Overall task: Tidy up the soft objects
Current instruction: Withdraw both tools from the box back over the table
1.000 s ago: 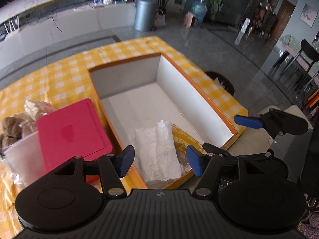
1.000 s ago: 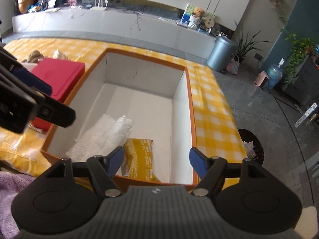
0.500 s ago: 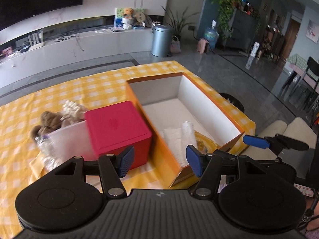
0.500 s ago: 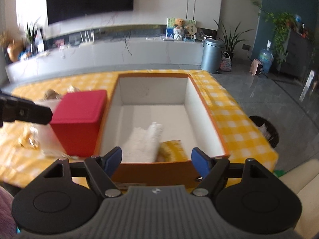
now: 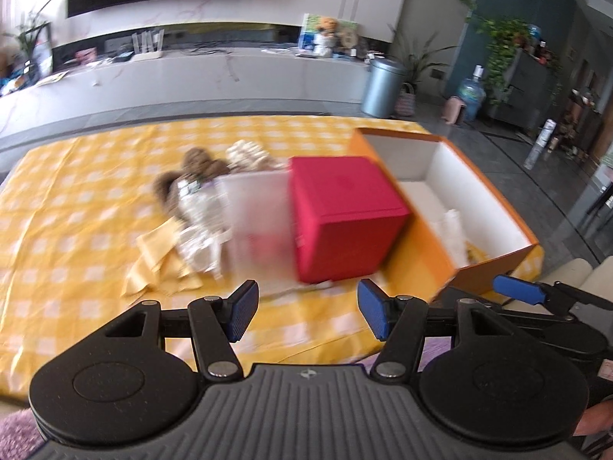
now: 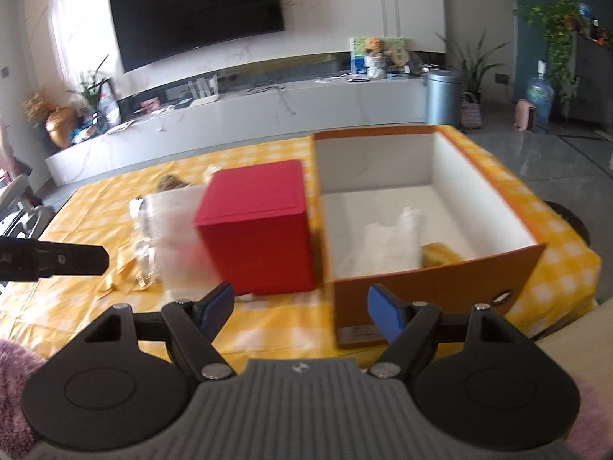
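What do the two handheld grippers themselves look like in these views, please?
Both the left gripper and right gripper are matte black, with ribbed grey bodies, round side discs, silver pivot bolts, a small central logo and ridged blue fingertip pads.

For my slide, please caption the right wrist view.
Open right tongs face a red box beside the orange box.

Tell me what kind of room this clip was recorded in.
Most likely a home living room: a large wall-mounted television hangs above a long low media console, houseplants stand nearby, and the work happens on a table under a yellow checked cloth.
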